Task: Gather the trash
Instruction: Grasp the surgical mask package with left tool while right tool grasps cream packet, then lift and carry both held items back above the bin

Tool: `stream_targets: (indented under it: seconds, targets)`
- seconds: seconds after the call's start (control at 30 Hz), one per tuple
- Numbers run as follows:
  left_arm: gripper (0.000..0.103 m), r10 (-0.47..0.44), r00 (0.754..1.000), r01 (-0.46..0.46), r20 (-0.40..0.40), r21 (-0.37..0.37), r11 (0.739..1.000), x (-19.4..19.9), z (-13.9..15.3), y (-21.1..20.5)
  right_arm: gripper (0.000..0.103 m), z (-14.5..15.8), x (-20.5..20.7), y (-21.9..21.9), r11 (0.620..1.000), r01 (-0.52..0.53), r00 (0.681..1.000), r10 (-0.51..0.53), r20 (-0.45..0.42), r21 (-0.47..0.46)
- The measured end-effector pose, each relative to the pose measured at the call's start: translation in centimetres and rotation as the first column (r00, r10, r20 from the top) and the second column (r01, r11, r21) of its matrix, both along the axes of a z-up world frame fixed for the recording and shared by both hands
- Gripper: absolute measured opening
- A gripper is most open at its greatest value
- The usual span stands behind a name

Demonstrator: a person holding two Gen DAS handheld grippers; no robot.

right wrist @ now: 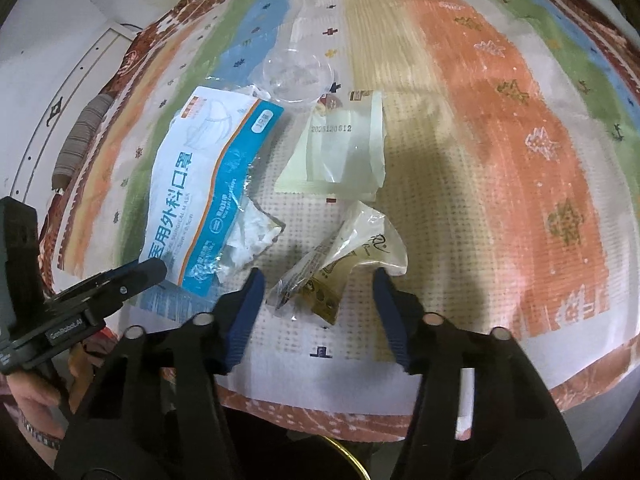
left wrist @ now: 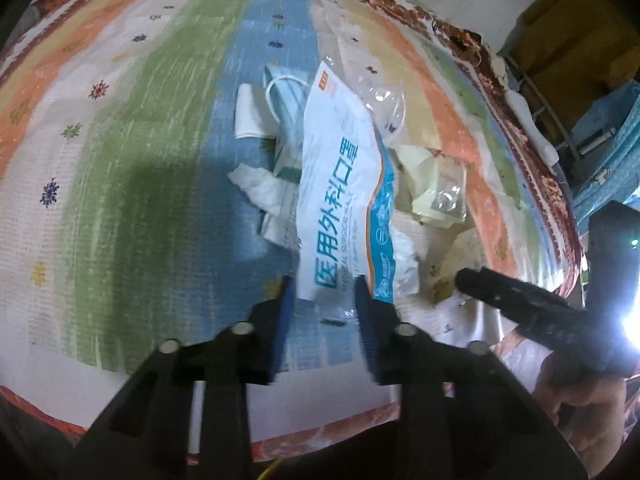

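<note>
The left gripper is sitting half open around the near end of the long mask bag lying on the mat, while the right gripper is waiting half open around a crinkly wrapper.

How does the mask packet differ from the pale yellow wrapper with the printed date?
The mask packet is white and blue with large lettering, longer, and lies between the left gripper's fingers. The yellow wrapper is plain, shorter, with no fingers around it. Both lie flat on the striped cloth.
</note>
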State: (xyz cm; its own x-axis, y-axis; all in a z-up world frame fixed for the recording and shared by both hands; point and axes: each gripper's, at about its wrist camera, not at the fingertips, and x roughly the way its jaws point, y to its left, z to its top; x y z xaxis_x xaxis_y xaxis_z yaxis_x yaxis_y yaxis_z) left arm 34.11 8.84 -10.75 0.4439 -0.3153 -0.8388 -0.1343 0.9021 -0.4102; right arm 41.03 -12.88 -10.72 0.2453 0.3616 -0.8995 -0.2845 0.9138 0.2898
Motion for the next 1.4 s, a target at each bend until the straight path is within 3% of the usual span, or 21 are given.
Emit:
stream_targets:
  seconds: [0.07,0.27,0.37,0.7,1.07,1.4]
  targets:
    - [0.011,0.009,1.000,-0.009,0.002,-0.013,1.000,-0.1,0.0,0.0,0.036,0.0,-0.1,0.1,1.000,-0.006,1.000,0.006,0.001,-0.002]
    - [0.002,0.008,1.000,-0.008,0.016,0.025,1.000,-0.4,1.3,-0.9,0.018,1.1,-0.8,0.9,0.999,-0.040,0.999,0.039,0.027,0.001]
    - [0.001,0.004,0.999,-0.006,0.047,0.034,0.999,-0.7,2.7,-1.3,0.014,2.2,-1.4,1.1,0.998,-0.063,0.996,0.063,0.061,0.001]
    - [0.000,-0.037,0.995,0.026,0.094,0.119,0.993,-2.6,6.4,-3.3,0.009,3.4,-2.7,0.4,0.996,-0.090,0.991,0.090,0.097,-0.003]
    - [0.000,-0.028,0.989,0.017,0.146,0.078,0.997,-6.2,10.7,-3.0,0.008,6.3,-5.8,-0.3,0.991,-0.136,0.973,0.137,0.185,-0.017]
    - [0.000,0.002,0.987,-0.009,0.162,0.043,0.999,-9.6,11.4,-2.9,0.008,7.7,-8.2,-0.4,0.984,-0.171,0.954,0.177,0.240,-0.047]
